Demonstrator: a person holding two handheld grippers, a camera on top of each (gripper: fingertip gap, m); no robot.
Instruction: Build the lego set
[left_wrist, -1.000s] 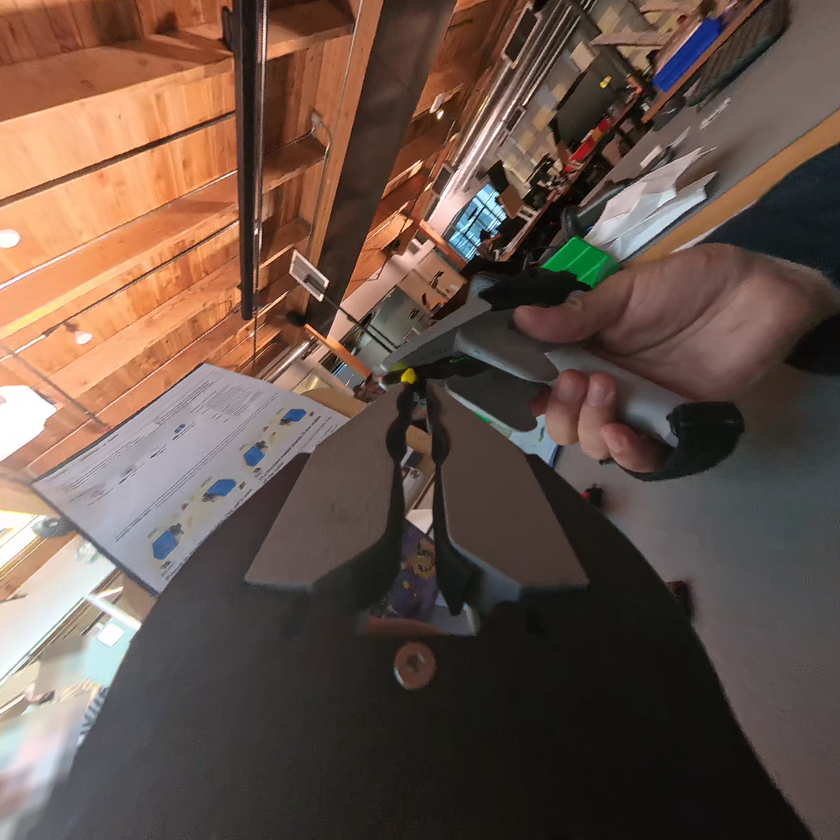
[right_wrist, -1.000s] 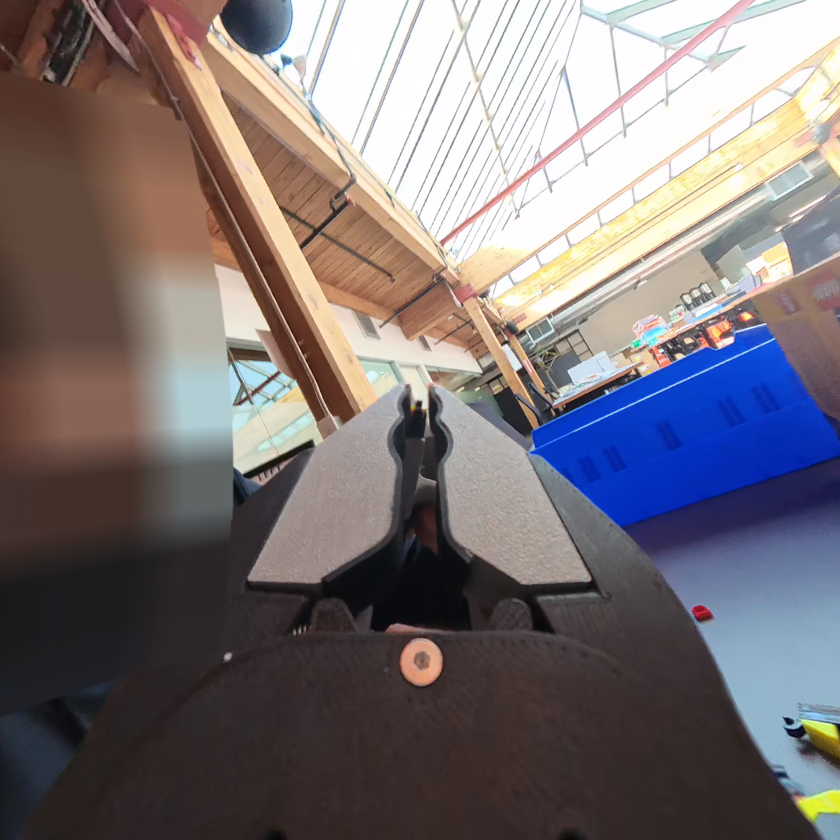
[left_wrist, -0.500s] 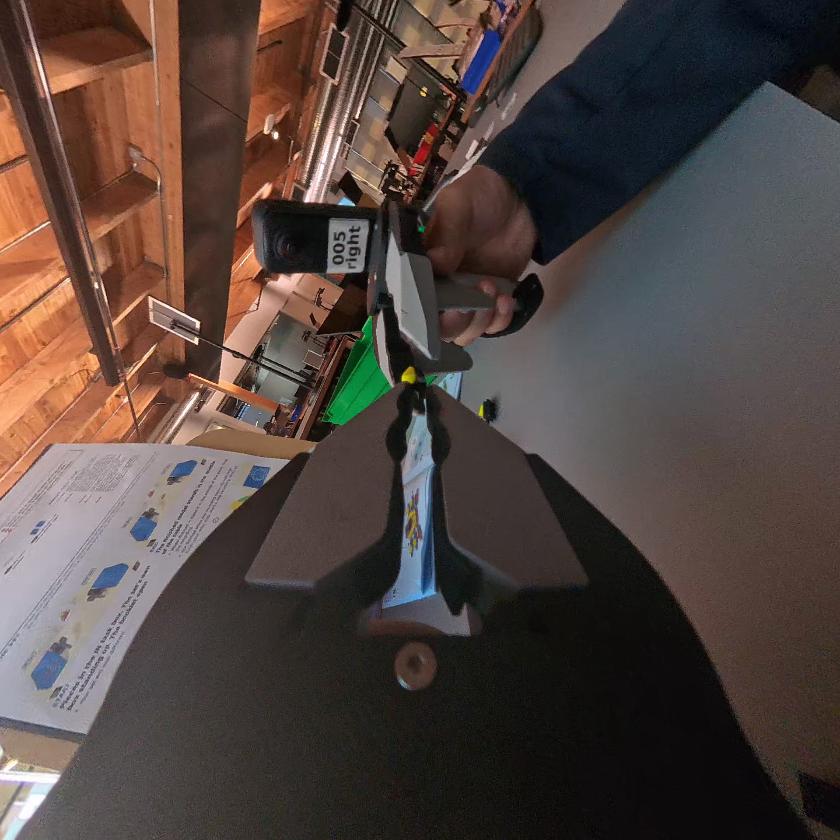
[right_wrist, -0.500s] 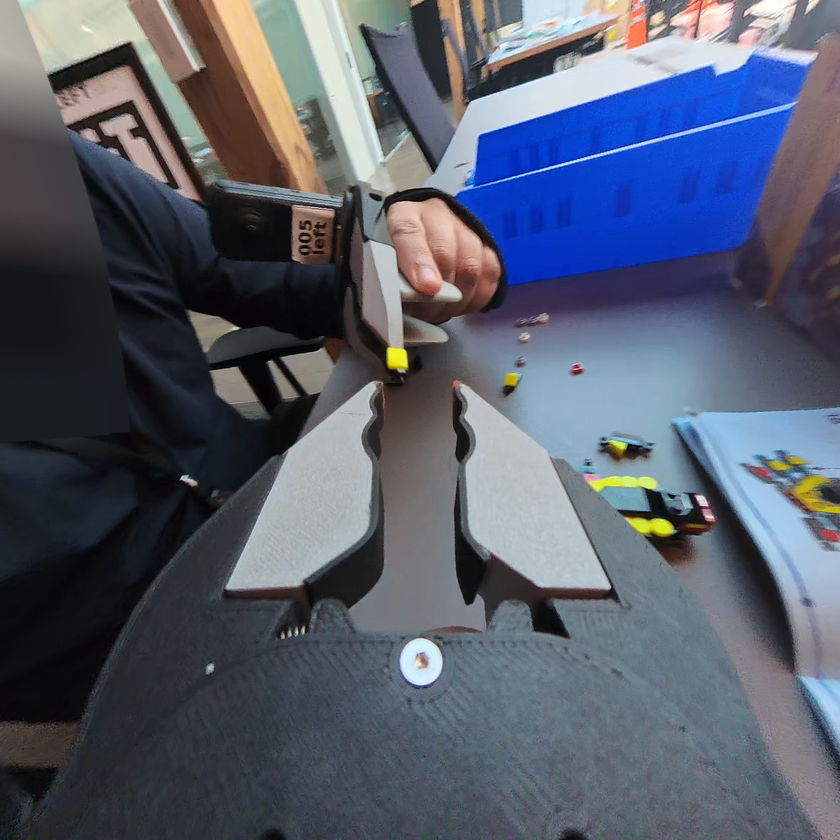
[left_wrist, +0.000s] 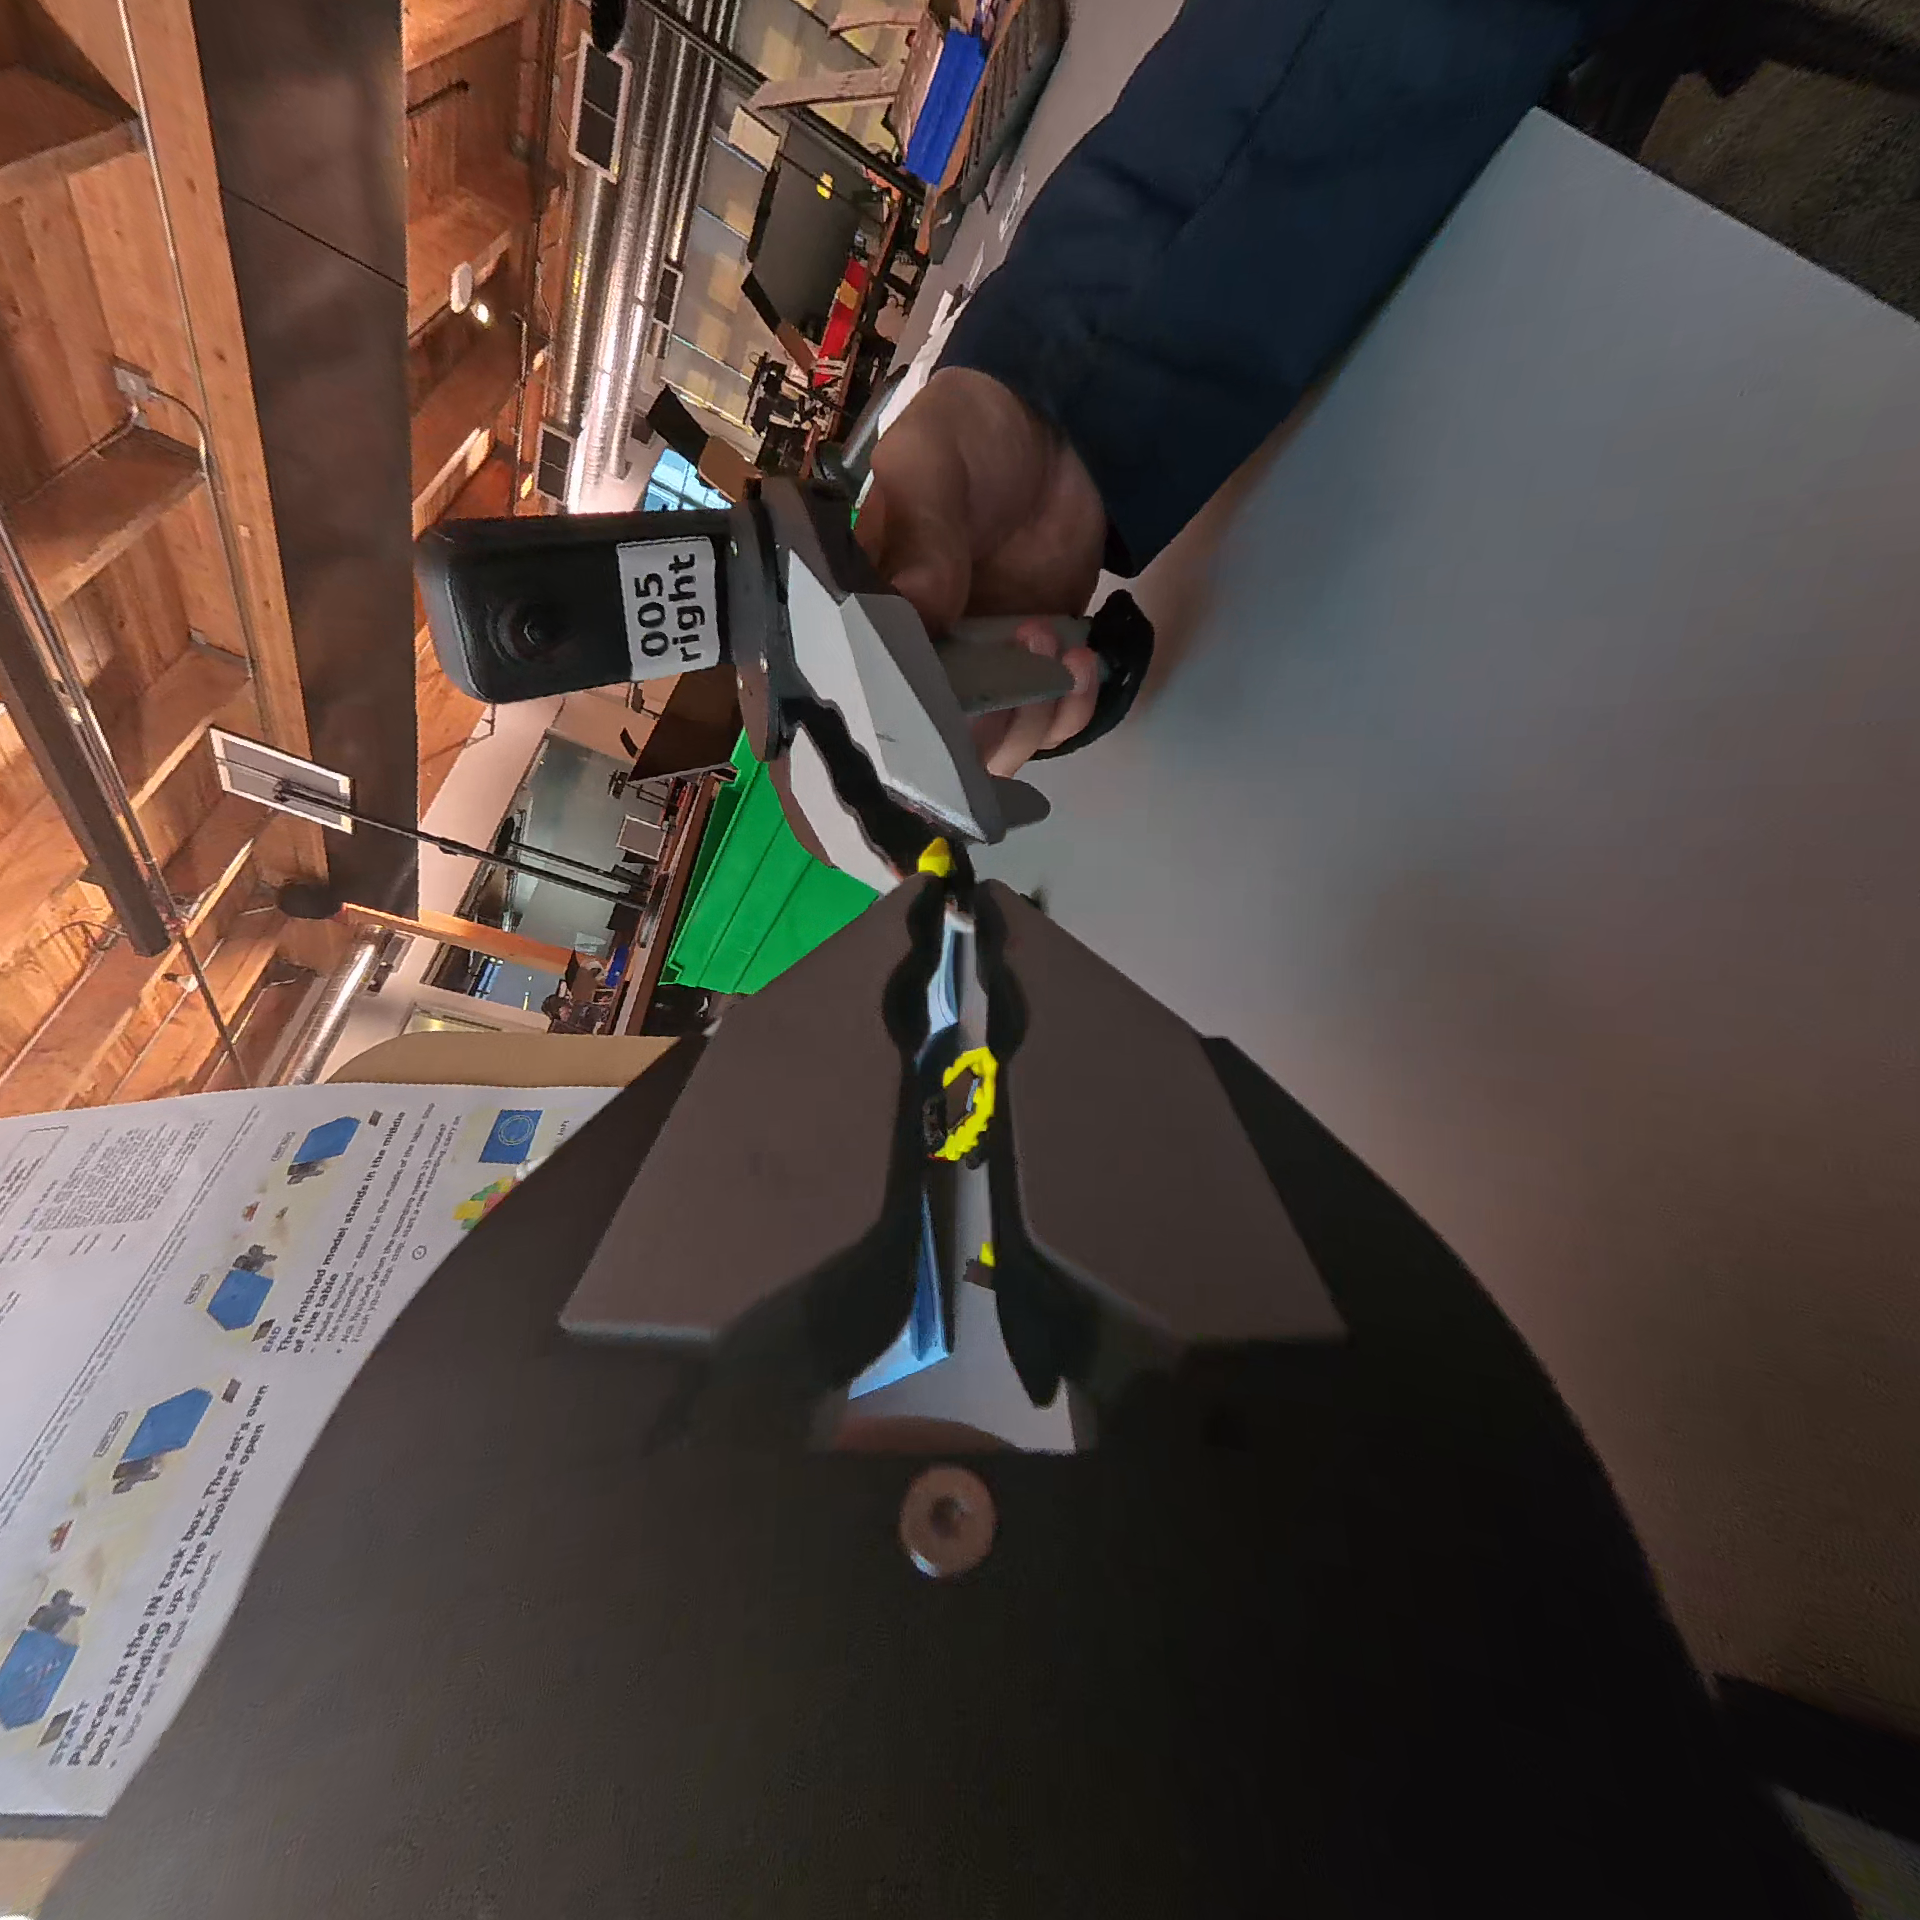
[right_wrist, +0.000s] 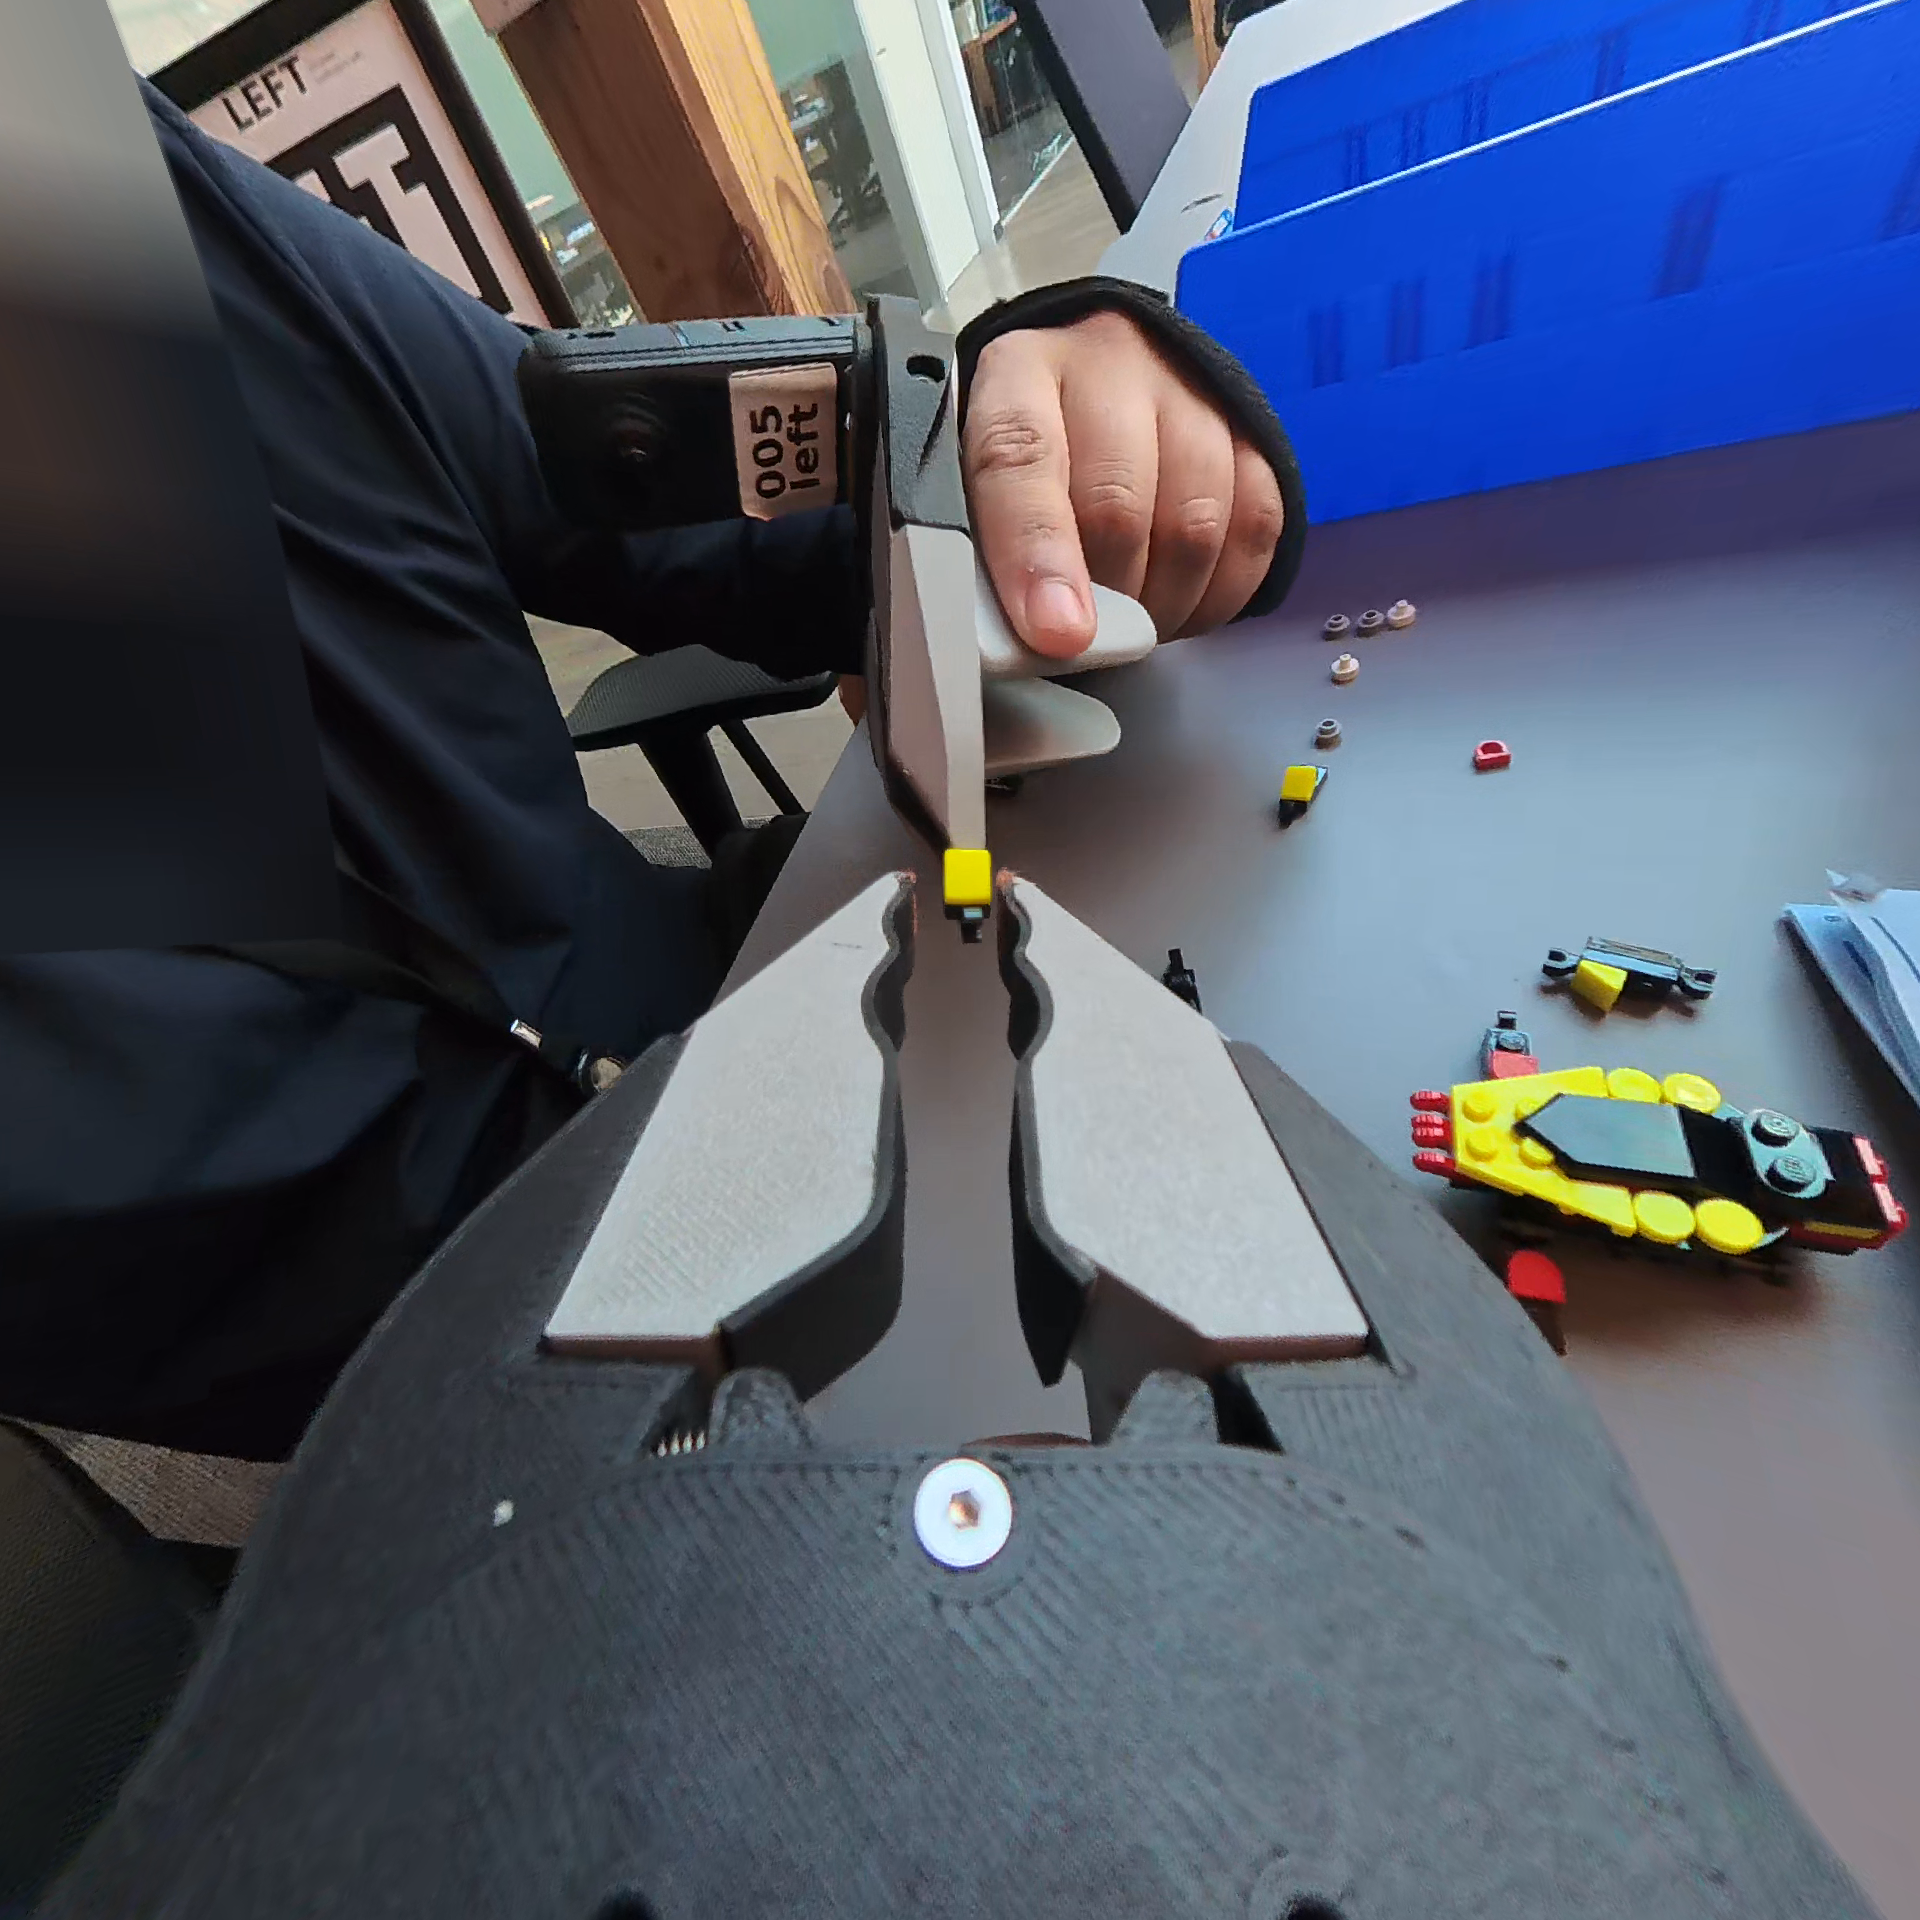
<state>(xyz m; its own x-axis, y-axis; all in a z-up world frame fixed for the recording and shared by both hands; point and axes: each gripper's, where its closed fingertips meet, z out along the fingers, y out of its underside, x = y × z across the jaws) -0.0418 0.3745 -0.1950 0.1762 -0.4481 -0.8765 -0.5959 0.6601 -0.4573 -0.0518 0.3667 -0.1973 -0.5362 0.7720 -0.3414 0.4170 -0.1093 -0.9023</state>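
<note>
My left gripper (left_wrist: 956, 888) is shut on a small yellow piece (left_wrist: 935, 858) with a black bit under it, held just above the table. In the right wrist view the left gripper (right_wrist: 940, 727) shows edge-on with the yellow piece (right_wrist: 966, 875) at its tip. My right gripper (right_wrist: 954, 891) is open. Its fingertips stand either side of the yellow piece, with small gaps. The right gripper also shows in the left wrist view (left_wrist: 883, 769). A part-built yellow, black and red model (right_wrist: 1652, 1164) lies on the table to the right.
Loose pieces lie on the dark table (right_wrist: 1558, 675): grey studs (right_wrist: 1369, 621), a yellow-black bit (right_wrist: 1299, 784), red bits (right_wrist: 1491, 755), and a black-yellow subassembly (right_wrist: 1626, 977). A blue bin (right_wrist: 1558, 260) stands behind. A booklet (right_wrist: 1870, 987) lies right, an instruction sheet (left_wrist: 208, 1299) left, and a green bin (left_wrist: 769, 894) beyond. Only a small space, under 4 cm, lies between the two pairs of fingers. The black-yellow subassembly (right_wrist: 1626, 977) lies around 12 centimeters away from my right fingertips.
The right gripper opened and swung down from the ceiling to face the table. Its tips then closed in around the yellow piece. The left gripper kept its hold.
</note>
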